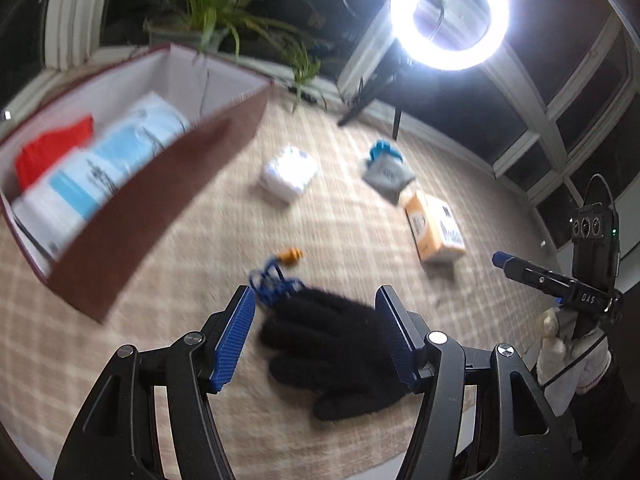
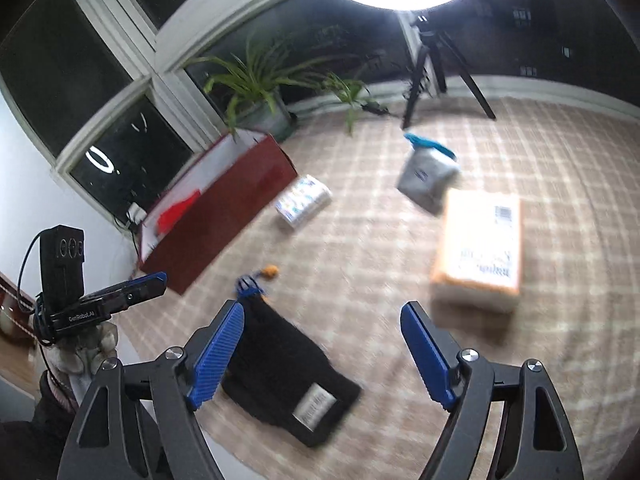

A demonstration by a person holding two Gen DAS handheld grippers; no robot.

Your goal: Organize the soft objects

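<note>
A black knit glove [image 1: 336,344] lies on the checked rug between the open jaws of my left gripper [image 1: 316,332], which hovers just above it. The glove also shows in the right wrist view [image 2: 284,364], with a label patch, left of my open, empty right gripper [image 2: 320,348]. A dark red storage box [image 1: 160,204] stands at the left and holds a red item [image 1: 52,148] and blue-white packs [image 1: 120,152]. A white pack [image 1: 290,172], a grey-blue pouch [image 1: 386,172] and an orange box [image 1: 434,226] lie farther out on the rug.
A blue cord with an orange plug [image 1: 280,272] lies just beyond the glove. A ring light on a tripod [image 1: 448,12] and a potted plant [image 1: 212,12] stand by the windows. The right gripper shows at the right edge of the left wrist view [image 1: 560,280].
</note>
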